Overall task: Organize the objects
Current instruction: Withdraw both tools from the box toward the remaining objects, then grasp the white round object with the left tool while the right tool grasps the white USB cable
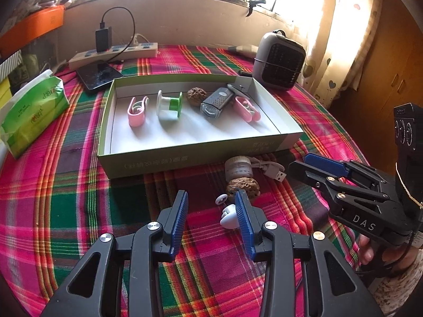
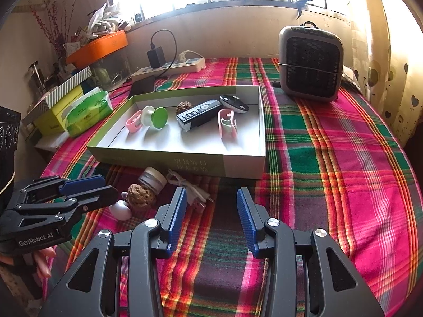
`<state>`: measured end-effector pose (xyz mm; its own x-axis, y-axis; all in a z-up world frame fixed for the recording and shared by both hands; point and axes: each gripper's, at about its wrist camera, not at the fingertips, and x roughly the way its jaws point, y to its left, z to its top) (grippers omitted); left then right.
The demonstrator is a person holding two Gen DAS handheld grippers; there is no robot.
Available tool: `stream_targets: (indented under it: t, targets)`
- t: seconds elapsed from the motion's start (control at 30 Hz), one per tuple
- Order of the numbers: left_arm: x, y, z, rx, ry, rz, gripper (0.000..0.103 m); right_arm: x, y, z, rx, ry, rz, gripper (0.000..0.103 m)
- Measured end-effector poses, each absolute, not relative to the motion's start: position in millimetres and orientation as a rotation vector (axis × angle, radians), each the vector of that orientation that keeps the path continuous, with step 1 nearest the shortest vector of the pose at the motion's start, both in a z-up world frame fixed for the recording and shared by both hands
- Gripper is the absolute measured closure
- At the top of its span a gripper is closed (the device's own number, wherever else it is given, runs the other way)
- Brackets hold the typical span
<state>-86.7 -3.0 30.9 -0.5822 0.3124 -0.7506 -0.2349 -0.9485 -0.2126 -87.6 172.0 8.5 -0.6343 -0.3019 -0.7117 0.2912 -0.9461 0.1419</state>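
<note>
Left gripper (image 1: 211, 206) tilted down over plaid-clothed table (image 1: 79, 211), fingers apart, empty, beside small white plastic hook (image 1: 228, 218) at lower centre. Right gripper (image 2: 211, 203) likewise angled down, fingers apart, empty.

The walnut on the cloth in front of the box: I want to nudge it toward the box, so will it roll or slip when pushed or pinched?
The walnut looks rounded, so a push would probably roll it off line. Its wrinkled shell should give some grip. It touches the small jar, which may shift too.
</note>
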Motion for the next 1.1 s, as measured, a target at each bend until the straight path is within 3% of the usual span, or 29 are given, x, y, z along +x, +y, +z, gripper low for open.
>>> stream_targets:
  t: [0.13,1.1]
  targets:
    - [-85.7,-0.8,28.4,-1.233,-0.135,2.522,0.064,-87.5,173.6,8.5,1.123,-0.027,-2.578,0.061]
    - [-72.4,19.7,16.5,-1.265,-0.084,2.416,0.063,-97.8,159.9,-0.5,1.16,0.061,-2.511,0.057]
